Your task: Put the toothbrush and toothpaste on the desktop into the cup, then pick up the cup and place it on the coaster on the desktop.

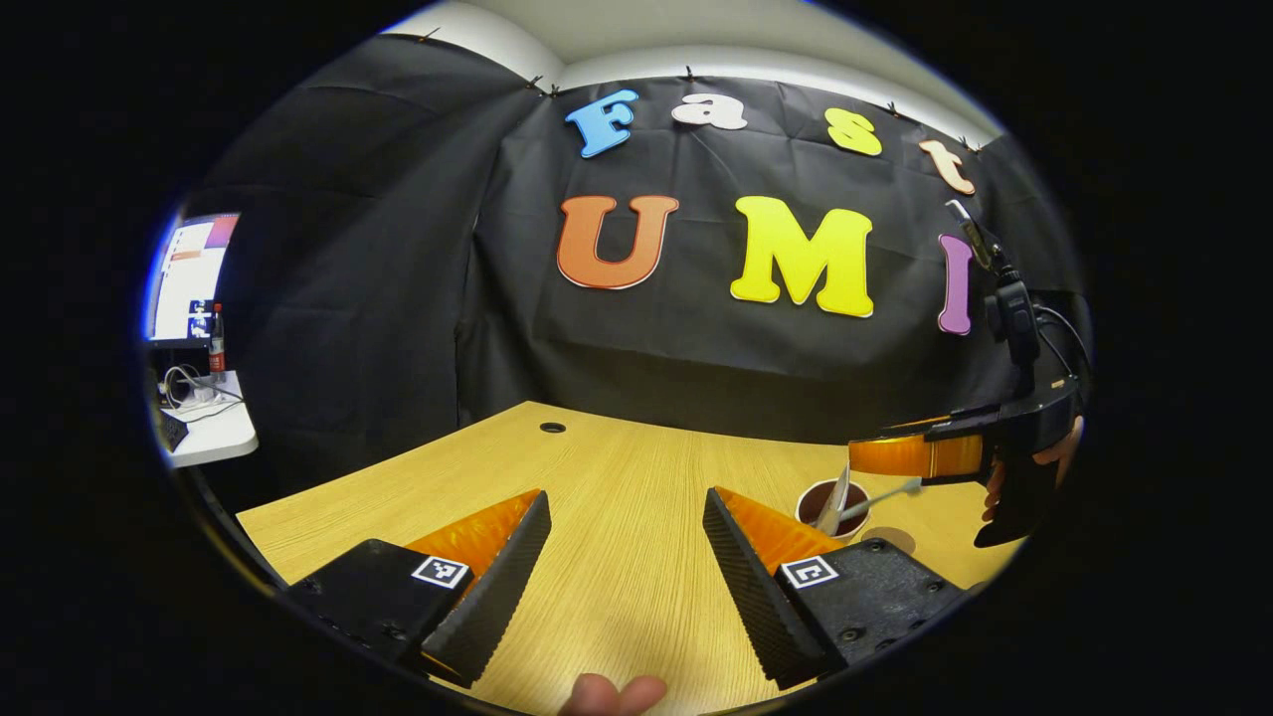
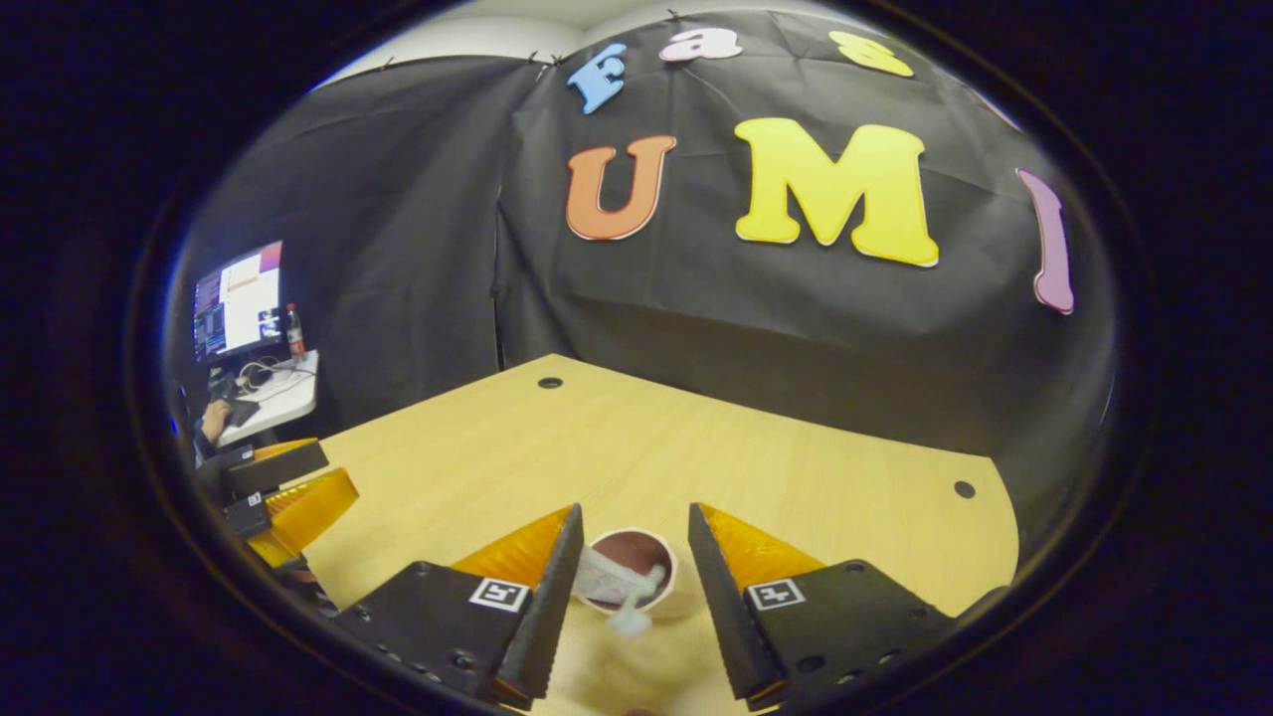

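Note:
A brown cup (image 1: 833,507) stands on the wooden desk (image 1: 597,557) at the right. A toothpaste tube (image 1: 833,500) and a toothbrush (image 1: 880,497) stick out of it. My right gripper (image 1: 865,455), held by a hand (image 1: 1059,452), hovers just above and to the right of the cup. In the right gripper view the cup (image 2: 636,562) sits below the gap of my right gripper (image 2: 634,517), which is open; the brush end (image 2: 632,622) leans over the rim. A dark round coaster (image 1: 888,540) lies beside the cup. My left gripper (image 1: 627,497) is open over bare desk.
A side table with a monitor (image 1: 194,278) stands beyond the desk's left edge, and the right gripper view shows the monitor (image 2: 239,308) too. Cable holes (image 1: 552,428) (image 2: 963,488) mark the desk's far corners. My left gripper (image 2: 288,487) hangs at the desk's left side.

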Available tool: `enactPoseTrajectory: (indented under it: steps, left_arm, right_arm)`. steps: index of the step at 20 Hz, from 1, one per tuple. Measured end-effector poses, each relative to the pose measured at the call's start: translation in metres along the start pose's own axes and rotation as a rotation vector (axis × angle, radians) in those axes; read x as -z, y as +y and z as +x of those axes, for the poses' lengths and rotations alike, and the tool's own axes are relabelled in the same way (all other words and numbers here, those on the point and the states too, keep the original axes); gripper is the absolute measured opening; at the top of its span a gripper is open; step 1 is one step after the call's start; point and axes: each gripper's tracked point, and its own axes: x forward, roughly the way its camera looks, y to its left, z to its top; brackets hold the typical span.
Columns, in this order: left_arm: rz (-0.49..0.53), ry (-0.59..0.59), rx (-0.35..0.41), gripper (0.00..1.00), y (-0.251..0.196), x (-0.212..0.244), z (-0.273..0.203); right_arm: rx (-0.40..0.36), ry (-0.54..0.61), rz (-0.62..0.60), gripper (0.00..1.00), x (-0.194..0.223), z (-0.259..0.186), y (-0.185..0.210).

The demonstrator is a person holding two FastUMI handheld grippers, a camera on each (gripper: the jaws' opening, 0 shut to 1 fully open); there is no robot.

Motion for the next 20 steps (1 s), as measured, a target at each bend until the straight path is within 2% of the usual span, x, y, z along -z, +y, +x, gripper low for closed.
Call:
enactPoseTrajectory:
  steps: [2,3,4,5,8,12,16,19,20]
  left_arm:
    - [0.002,0.006,0.014,0.98,-0.004,0.002,0.002]
    - [0.001,0.011,0.024,0.98,-0.006,0.004,0.002]
    - [0.003,0.015,0.038,0.98,-0.009,0.005,0.002]
    - [0.009,0.017,0.053,0.98,-0.012,0.004,0.002]
    - [0.059,0.006,0.085,0.98,-0.015,-0.008,0.001]
    - [0.158,0.001,0.311,0.98,-0.050,-0.031,-0.005]
    - [0.281,0.136,0.563,0.98,-0.076,-0.030,-0.005]
    - [0.408,0.264,0.643,1.00,-0.075,-0.012,-0.006]
    - [0.446,0.310,0.667,1.00,-0.076,-0.004,-0.004]
  right_arm:
    - [-0.048,-0.019,0.053,0.78,-0.005,-0.005,0.006]
    - [-0.063,-0.033,0.075,0.87,-0.010,-0.010,0.007]
    - [-0.069,-0.050,0.088,0.92,-0.015,-0.014,0.006]
    - [-0.066,-0.071,0.096,0.95,-0.019,-0.021,0.002]
    - [-0.052,-0.137,0.123,0.95,-0.032,-0.040,-0.011]
    - [-0.046,-0.203,0.144,0.93,-0.038,-0.081,-0.032]
    - [-0.008,-0.265,0.190,0.93,-0.032,-0.127,-0.068]
    - [0.060,-0.285,0.177,0.92,-0.015,-0.164,-0.097]
    - [0.098,-0.302,0.169,0.96,-0.009,-0.177,-0.108]
